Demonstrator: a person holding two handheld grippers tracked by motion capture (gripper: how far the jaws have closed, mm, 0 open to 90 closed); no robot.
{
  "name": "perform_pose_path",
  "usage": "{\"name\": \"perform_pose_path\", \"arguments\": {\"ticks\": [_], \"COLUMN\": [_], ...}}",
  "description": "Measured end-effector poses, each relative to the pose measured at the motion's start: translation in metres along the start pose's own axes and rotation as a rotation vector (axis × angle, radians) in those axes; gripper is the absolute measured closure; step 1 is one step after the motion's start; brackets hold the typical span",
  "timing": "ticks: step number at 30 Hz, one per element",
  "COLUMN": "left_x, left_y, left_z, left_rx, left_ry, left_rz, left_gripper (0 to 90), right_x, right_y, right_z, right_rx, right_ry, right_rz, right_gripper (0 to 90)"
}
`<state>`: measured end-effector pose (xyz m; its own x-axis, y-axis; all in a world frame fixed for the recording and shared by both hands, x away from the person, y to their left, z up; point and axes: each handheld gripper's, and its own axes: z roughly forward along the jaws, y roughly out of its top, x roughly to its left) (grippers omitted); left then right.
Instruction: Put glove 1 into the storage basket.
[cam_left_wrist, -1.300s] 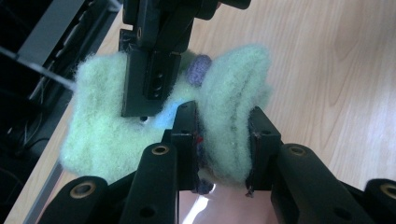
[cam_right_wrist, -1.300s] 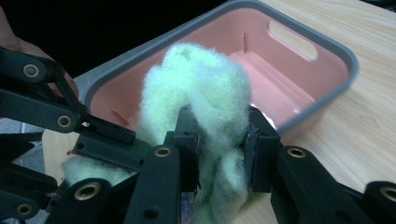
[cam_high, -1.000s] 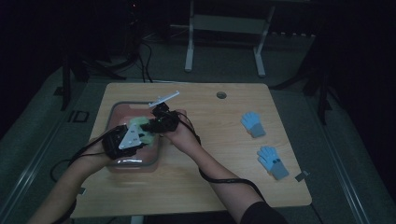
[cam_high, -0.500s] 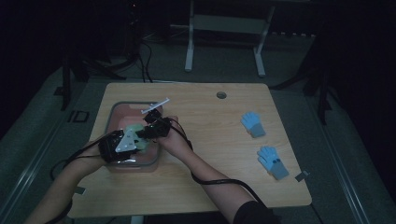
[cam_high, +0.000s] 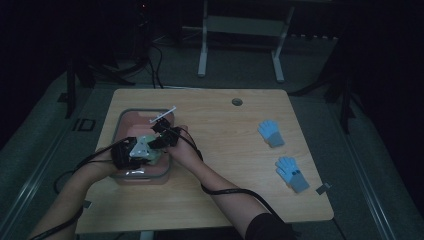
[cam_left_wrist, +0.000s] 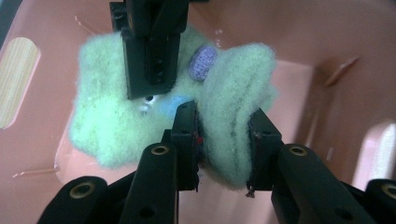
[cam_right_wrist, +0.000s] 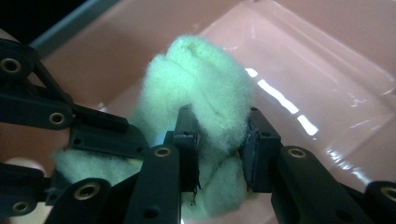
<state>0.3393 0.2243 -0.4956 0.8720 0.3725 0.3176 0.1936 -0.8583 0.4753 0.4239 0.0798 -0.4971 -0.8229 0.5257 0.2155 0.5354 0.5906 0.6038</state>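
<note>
Pale green fluffy glove (cam_left_wrist: 154, 116) lying inside pink tub (cam_left_wrist: 289, 42), resting on its floor, held at two places. Carrying a small purple knitted patch (cam_left_wrist: 204, 62) and a light blue patch (cam_left_wrist: 173, 104) on its upper face, as seen in left gripper view. In high view, showing as a pale lump (cam_high: 150, 152) toward the near end of the tub (cam_high: 120, 120).

Left gripper (cam_left_wrist: 224, 149) clenching a thick fold of the fluffy glove, pads pressing into the pile on both sides. Seen from above (cam_high: 131, 153), sitting over the near left part of the tub, forearm entering from the bottom left.

Right gripper (cam_right_wrist: 219, 149) likewise grasping a bunched part of the same glove (cam_right_wrist: 205, 88), fluff bulging above and below the jaws. In high view (cam_high: 162, 140), pointing down into the tub just beside the left gripper. Appearing also in left gripper view as a black block (cam_left_wrist: 149, 51) pressing on the glove from above.

Tub standing on the left portion of the wooden worktop (cam_high: 225, 150), grey rim around pink interior. White stick-like piece (cam_high: 164, 115) lying across the far rim; nature unclear.

Two blue gloves (cam_high: 270, 132) (cam_high: 291, 172) lying flat on the right side of the worktop, well apart from the tub, one farther back than the other. Round cable hole (cam_high: 237, 102) sitting near the far edge.
</note>
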Motion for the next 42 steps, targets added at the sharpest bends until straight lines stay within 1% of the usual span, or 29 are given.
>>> {"name": "perform_pose_path", "arguments": {"ticks": [1, 3, 4, 6, 7, 8, 9, 10, 13, 14, 15, 17, 19, 20, 22, 23, 25, 26, 27, 28, 29, 30, 32, 33, 34, 36, 37, 39, 42], "left_x": [0.001, 0.006, 0.008, 0.010, 0.010, 0.010, 0.010, 0.009, 0.009, 0.009, 0.008, 0.008, 0.007, 0.007, 0.008, 0.008, 0.009, 0.009, 0.009, 0.009, 0.008, 0.007, 0.006, 0.005, 0.004, 0.003, 0.003, 0.001, -0.004], "left_y": [0.000, 0.001, 0.002, 0.003, 0.003, 0.003, 0.003, 0.002, 0.001, 0.001, 0.001, 0.000, 0.001, 0.002, 0.004, 0.004, 0.006, 0.006, 0.007, 0.009, 0.011, 0.013, 0.019, 0.022, 0.026, 0.033, 0.037, 0.043, 0.056], "left_z": [0.002, 0.005, 0.006, 0.010, 0.011, 0.013, 0.015, 0.015, 0.014, 0.013, 0.013, 0.010, 0.006, 0.004, -0.001, -0.003, -0.007, -0.009, -0.011, -0.013, -0.015, -0.017, -0.020, -0.021, -0.023, -0.026, -0.028, -0.029, -0.029], "left_rx": [0.003, 0.007, 0.016, 0.047, 0.067, 0.080, 0.089, 0.091, 0.088, 0.086, 0.088, 0.077, 0.077, 0.074, 0.071, 0.063, 0.066, 0.059, 0.053, 0.047, 0.032, 0.021, 0.006, -0.002, -0.010, -0.035, -0.048, -0.068, -0.078], "left_ry": [-0.004, -0.029, -0.032, -0.053, -0.053, -0.066, -0.070, -0.065, -0.066, -0.072, -0.066, -0.067, -0.064, -0.065, -0.049, -0.055, -0.045, -0.051, -0.050, -0.045, -0.051, -0.052, -0.048, -0.046, -0.040, -0.045, -0.054, -0.067, -0.075], "left_rz": [0.005, -0.012, -0.008, -0.016, -0.015, -0.026, -0.027, -0.030, -0.058, -0.071, -0.078, -0.111, -0.140, -0.164, -0.213, -0.225, -0.251, -0.258, -0.259, -0.269, -0.274, -0.273, -0.272, -0.267, -0.268, -0.265, -0.272, -0.273, -0.247], "left_gripper": [70.4, 70.0, 69.6, 67.9, 66.4, 63.5, 61.5, 59.9, 53.1, 49.9, 47.5, 43.9, 41.1, 40.9, 39.7, 39.7, 39.7, 39.7, 39.7, 39.7, 39.7, 39.8, 39.8, 40.5, 40.9, 41.5, 41.6, 41.6, 41.6], "right_x": [0.000, 0.000, -0.001, -0.002, -0.003, -0.003, -0.003, -0.004, -0.005, -0.005, -0.005, -0.003, -0.003, -0.002, -0.001, -0.001, 0.001, 0.002, 0.004, 0.004, 0.005, 0.005, 0.005, 0.004, 0.004, 0.003, 0.002, -0.001, -0.006], "right_y": [0.001, 0.003, 0.003, 0.005, 0.005, 0.005, 0.005, 0.005, 0.003, 0.002, 0.002, 0.002, 0.001, 0.001, 0.001, 0.000, 0.000, -0.001, -0.002, -0.003, -0.004, -0.005, -0.007, -0.008, -0.009, -0.012, -0.013, -0.018, -0.026], "right_z": [0.001, 0.002, 0.002, 0.003, 0.003, 0.003, 0.003, 0.003, 0.003, 0.002, 0.000, -0.003, -0.007, -0.010, -0.016, -0.019, -0.025, -0.028, -0.031, -0.034, -0.038, -0.042, -0.050, -0.054, -0.058, -0.066, -0.071, -0.080, -0.092], "right_rx": [0.004, 0.006, 0.012, 0.017, 0.019, 0.021, 0.023, 0.022, 0.021, 0.019, 0.015, 0.008, 0.001, -0.002, -0.011, -0.015, -0.022, -0.026, -0.027, -0.033, -0.038, -0.045, -0.054, -0.062, -0.064, -0.071, -0.074, -0.082, -0.095], "right_ry": [-0.007, -0.018, -0.020, -0.022, -0.020, -0.022, -0.021, -0.019, -0.013, -0.009, -0.005, 0.003, 0.011, 0.015, 0.025, 0.033, 0.041, 0.050, 0.049, 0.043, 0.048, 0.059, 0.059, 0.070, 0.071, 0.064, 0.062, 0.065, 0.059], "right_rz": [-0.003, -0.003, -0.008, -0.008, -0.001, -0.003, -0.003, -0.002, -0.002, 0.000, -0.002, -0.005, -0.009, -0.015, -0.022, -0.020, -0.022, -0.025, -0.033, -0.045, -0.051, -0.048, -0.063, -0.066, -0.071, -0.081, -0.081, -0.087, -0.087], "right_gripper": [69.8, 67.8, 65.9, 62.6, 61.5, 59.0, 57.7, 56.5, 56.3, 56.2, 55.9, 54.7, 54.9, 54.8, 54.7, 54.4, 53.9, 53.1, 52.5, 52.2, 51.2, 50.2, 49.5, 48.9, 49.0, 49.7, 49.8, 50.0, 50.5]}}
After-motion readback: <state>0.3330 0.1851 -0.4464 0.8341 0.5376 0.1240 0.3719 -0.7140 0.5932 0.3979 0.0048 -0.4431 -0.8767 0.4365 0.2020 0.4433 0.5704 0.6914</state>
